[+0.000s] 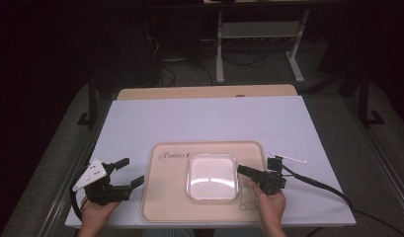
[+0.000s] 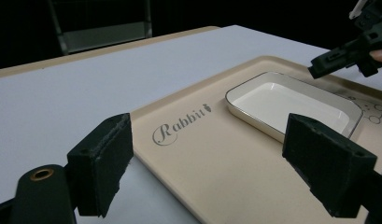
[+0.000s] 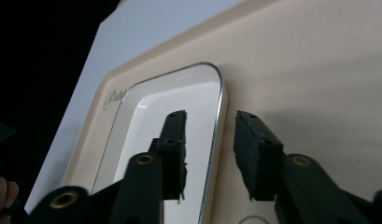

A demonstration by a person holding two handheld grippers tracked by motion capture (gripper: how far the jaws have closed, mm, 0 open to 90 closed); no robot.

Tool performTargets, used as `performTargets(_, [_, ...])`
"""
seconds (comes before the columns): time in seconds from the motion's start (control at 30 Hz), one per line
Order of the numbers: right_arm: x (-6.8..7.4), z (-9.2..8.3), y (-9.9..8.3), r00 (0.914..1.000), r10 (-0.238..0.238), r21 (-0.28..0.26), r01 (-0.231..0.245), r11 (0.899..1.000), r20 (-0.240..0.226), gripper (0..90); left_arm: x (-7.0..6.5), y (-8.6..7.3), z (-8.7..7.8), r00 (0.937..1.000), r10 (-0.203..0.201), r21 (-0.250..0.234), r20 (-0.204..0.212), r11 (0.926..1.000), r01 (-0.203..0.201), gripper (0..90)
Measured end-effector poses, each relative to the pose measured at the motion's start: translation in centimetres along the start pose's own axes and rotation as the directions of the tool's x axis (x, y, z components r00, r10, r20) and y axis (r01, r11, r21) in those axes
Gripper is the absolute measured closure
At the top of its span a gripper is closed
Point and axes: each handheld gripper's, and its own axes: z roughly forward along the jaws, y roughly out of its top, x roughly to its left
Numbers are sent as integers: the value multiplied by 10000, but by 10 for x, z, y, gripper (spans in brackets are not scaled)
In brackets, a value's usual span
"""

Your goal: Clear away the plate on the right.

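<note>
Dish: the white square dish (image 1: 213, 177) sits in the middle of the beige tray (image 1: 155, 202), near the table's (image 1: 140, 123) front edge.
Handling: likely ceramic, so stiff, fairly heavy, glossy and slippery, and breakable if dropped.
Hold: the raised rim on its right side (image 3: 220, 116) looks the best place to pinch.
Right gripper (image 1: 245, 171): jaws straddle that rim, parted, pads not pressing it.
Left gripper (image 1: 130, 173): wide apart, holding nothing, left of the tray.
</note>
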Motion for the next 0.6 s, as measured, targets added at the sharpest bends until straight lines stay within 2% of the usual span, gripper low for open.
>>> performTargets(0.1, [-3, -3, 4, 9994, -357, -56, 357, 9993, -8, 556, 1, 0, 1, 10000, -7, 51, -29, 10000, 7, 160])
performTargets(0.23, [-3, -8, 8, 9944, -1049, -586, 1040, 9929, -127, 484, 1, -1, 1, 10000, 42, 103, -6, 9999, -42, 160])
performTargets(0.37, [-5, -15, 11, 9819, -1891, -1106, 1888, 9758, 73, 417, 0, -1, 2, 10000, 1, 162, -21, 9999, -1, 161])
performTargets(0.6, [-16, -32, 24, 9593, -2822, -1716, 2760, 9457, -125, 338, -1, -1, 5, 10000, 51, 328, 50, 9994, -52, 160])
